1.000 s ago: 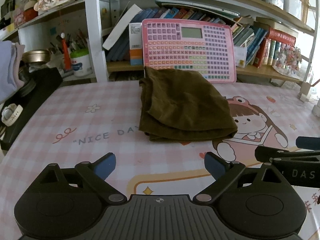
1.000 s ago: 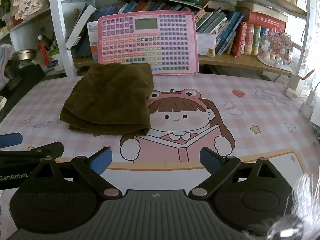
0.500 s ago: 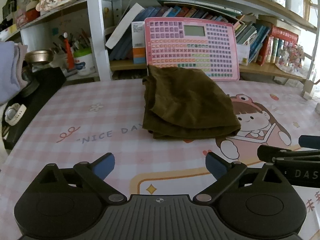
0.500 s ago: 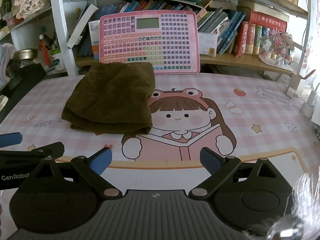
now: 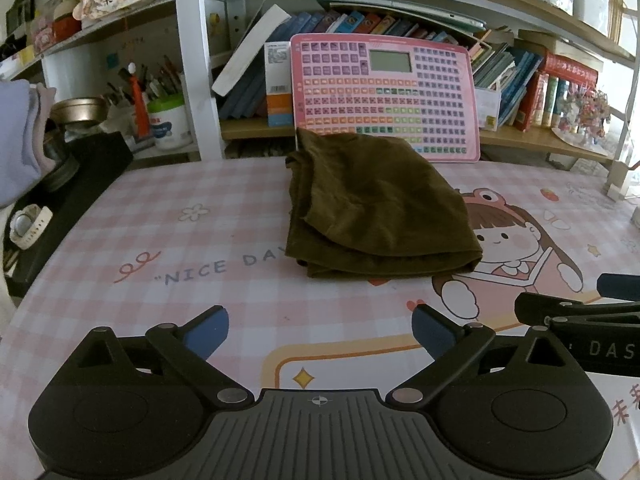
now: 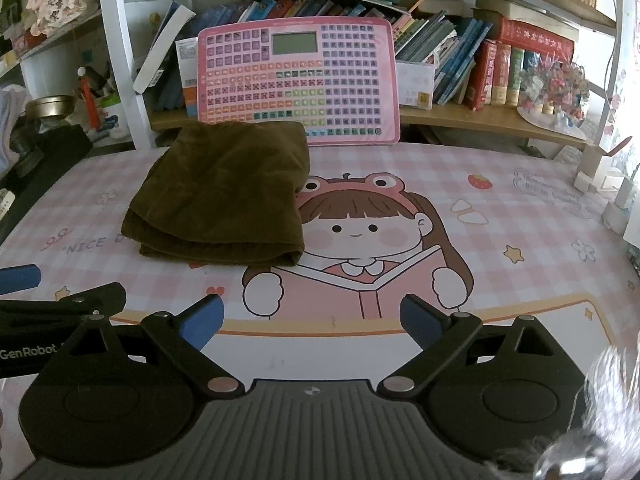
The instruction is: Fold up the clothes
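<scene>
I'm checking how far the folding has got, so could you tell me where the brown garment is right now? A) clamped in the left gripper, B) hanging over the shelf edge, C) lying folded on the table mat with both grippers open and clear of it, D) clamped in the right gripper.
C: the brown garment lies folded on the table mat, while the left gripper and right gripper sit open, short of it.

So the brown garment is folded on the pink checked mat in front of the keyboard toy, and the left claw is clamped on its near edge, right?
Not quite. The left claw is open and holds nothing; the left wrist view shows bare pink checked mat between its fingers and the brown garment. The rest stands: the garment lies folded on the mat in front of the keyboard toy.
</scene>
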Demonstrator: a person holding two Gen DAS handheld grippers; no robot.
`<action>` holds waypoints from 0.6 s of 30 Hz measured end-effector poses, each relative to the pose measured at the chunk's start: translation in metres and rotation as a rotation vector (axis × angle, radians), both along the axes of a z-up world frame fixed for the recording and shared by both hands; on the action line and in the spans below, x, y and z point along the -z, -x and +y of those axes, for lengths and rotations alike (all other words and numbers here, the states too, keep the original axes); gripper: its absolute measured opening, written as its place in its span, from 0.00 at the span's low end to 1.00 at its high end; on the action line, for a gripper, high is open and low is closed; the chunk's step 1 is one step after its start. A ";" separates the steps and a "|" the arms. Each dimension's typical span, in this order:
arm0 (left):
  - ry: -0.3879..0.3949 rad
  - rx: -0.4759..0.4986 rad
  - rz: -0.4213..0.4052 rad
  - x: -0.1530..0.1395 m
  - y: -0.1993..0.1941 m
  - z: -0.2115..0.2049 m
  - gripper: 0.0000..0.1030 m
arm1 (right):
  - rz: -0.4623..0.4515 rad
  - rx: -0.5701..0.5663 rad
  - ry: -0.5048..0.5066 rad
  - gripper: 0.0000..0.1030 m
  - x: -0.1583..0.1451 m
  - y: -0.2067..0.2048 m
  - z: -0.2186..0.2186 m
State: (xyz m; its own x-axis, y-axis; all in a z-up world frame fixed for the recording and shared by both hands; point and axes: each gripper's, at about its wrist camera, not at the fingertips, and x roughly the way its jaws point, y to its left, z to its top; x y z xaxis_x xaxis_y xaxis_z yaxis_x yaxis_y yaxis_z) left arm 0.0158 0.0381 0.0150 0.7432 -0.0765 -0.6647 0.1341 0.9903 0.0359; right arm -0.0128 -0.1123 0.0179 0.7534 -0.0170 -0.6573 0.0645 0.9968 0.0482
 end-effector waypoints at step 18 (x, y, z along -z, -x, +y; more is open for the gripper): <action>0.004 -0.008 0.011 0.002 -0.001 0.000 0.98 | 0.010 0.002 -0.002 0.93 0.002 -0.002 -0.001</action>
State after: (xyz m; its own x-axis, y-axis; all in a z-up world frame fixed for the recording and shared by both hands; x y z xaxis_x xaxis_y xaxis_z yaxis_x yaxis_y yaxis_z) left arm 0.0165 0.0385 0.0129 0.7365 -0.0732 -0.6725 0.1265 0.9915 0.0305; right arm -0.0105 -0.1135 0.0159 0.7465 -0.0176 -0.6652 0.0673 0.9965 0.0492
